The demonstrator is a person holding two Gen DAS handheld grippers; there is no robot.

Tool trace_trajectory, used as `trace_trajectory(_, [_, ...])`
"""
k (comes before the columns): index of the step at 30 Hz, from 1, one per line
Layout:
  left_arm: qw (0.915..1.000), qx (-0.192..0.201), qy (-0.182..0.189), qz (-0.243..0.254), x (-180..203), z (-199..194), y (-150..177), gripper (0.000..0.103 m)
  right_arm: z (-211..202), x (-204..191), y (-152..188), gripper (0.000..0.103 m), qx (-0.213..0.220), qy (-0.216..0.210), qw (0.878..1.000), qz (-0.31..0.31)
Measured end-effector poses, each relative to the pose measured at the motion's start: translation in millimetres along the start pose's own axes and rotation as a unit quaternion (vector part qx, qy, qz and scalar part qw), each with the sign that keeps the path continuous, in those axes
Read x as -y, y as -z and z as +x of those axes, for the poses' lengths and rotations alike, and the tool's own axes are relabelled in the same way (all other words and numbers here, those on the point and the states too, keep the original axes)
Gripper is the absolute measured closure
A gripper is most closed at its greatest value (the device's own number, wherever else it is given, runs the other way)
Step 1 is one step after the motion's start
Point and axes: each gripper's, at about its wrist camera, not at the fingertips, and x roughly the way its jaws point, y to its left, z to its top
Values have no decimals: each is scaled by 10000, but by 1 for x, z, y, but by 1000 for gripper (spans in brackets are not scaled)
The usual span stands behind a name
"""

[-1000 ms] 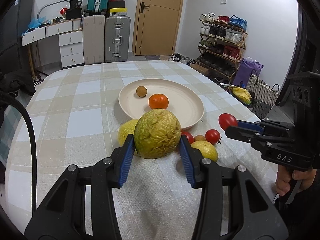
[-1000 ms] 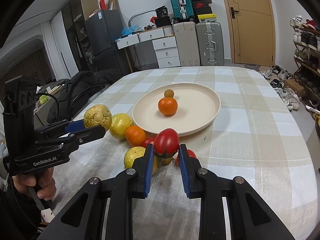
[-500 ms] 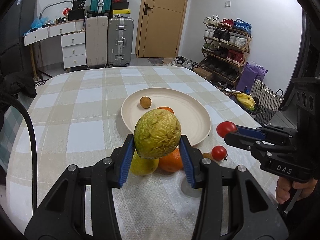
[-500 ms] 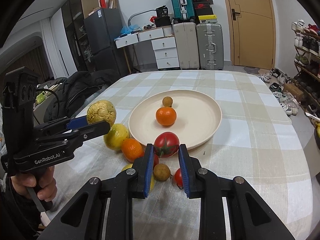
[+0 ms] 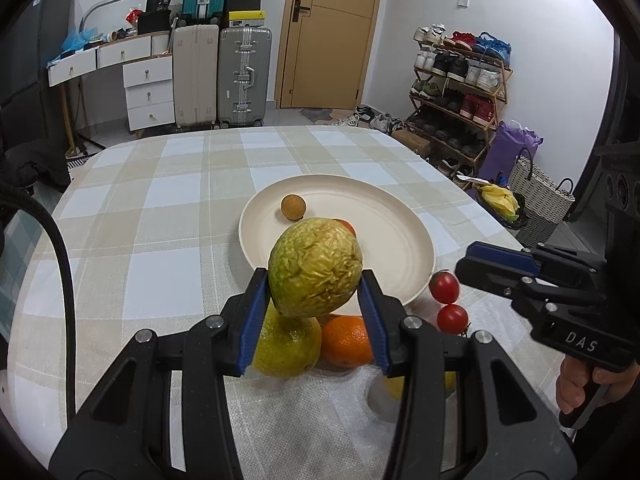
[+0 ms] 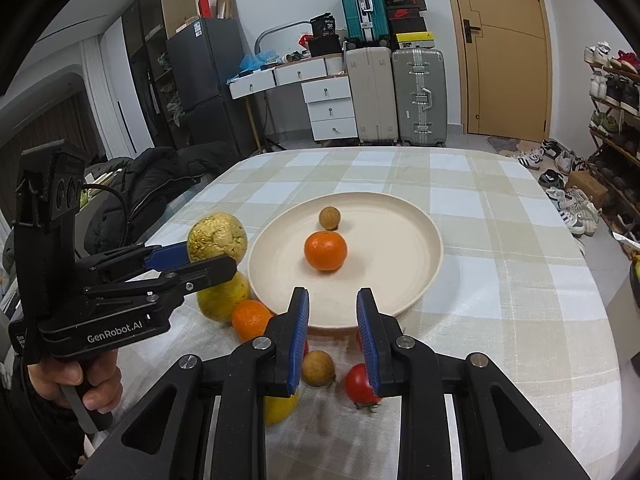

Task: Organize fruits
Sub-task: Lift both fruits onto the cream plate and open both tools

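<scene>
My left gripper (image 5: 314, 276) is shut on a wrinkled yellow-green fruit (image 5: 316, 264), held above the near rim of the cream plate (image 5: 400, 240). The plate holds an orange (image 6: 325, 250) and a small brown fruit (image 6: 329, 217). My right gripper (image 6: 333, 292) hovers at the plate's near edge, its blue pads a narrow gap apart with nothing between them. A red tomato (image 5: 444, 287) lies just below its tip, by the rim. A second tomato (image 6: 360, 384), a brown fruit (image 6: 318, 368), an orange (image 6: 252, 318) and a yellow citrus (image 6: 224, 296) lie on the cloth.
The checked tablecloth (image 6: 500, 280) covers a table with rounded corners. A person's hand (image 6: 80, 380) grips the left tool's handle. Suitcases (image 6: 418, 96), drawers and a shoe rack (image 5: 460, 92) stand beyond the table. A dark jacket (image 6: 160, 184) lies on the left.
The left gripper carried the wrinkled fruit forward, over the plate's near rim. The tomato that sat between the right gripper's pads is gone from them; the pads look the same distance apart.
</scene>
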Motion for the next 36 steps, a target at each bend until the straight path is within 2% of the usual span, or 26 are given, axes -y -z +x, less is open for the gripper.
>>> trace_trajectory(5, [10000,-12,-16,7,-1,4,0,61,-4,18,10,77,-164,120,9997,106])
trace_trajectory(9, [10000,-56,0,31,2,11,0,61,4,27,23,77,-460,179,9987,130])
trace_trajectory(11, [10000,-61,4,33,1,13,-1,61,6,29,28,72,-514,216,9983,152])
trace_trajectory(16, [10000,-94,8,28,0,17,-1,61,19,27,35,65,-791,-23,9967,173])
trace_trajectory(19, [9999,-111,8,-3,-1,20,-3,61,33,19,38,66,-1041,5,9946,6])
trace_trajectory(21, [9999,-129,0,0,-2,22,-4,61,40,18,39,75,-1162,73,9932,-20])
trace_trajectory(23, [9999,-147,-7,31,-1,24,-5,61,39,17,39,75,-1088,84,9940,-27])
trace_trajectory(30, [9997,-259,6,36,-1,37,-5,61,26,14,13,75,-407,1,9991,123])
trace_trajectory(31, [9996,-264,2,58,0,38,-5,61,26,14,9,74,-367,-23,9992,154])
trace_trajectory(34, [9994,-318,-16,121,3,42,-5,61,30,10,-2,63,-267,-1,9995,158])
trace_trajectory(36, [9992,-334,-64,187,6,43,-6,61,31,9,-6,63,-218,20,9997,114])
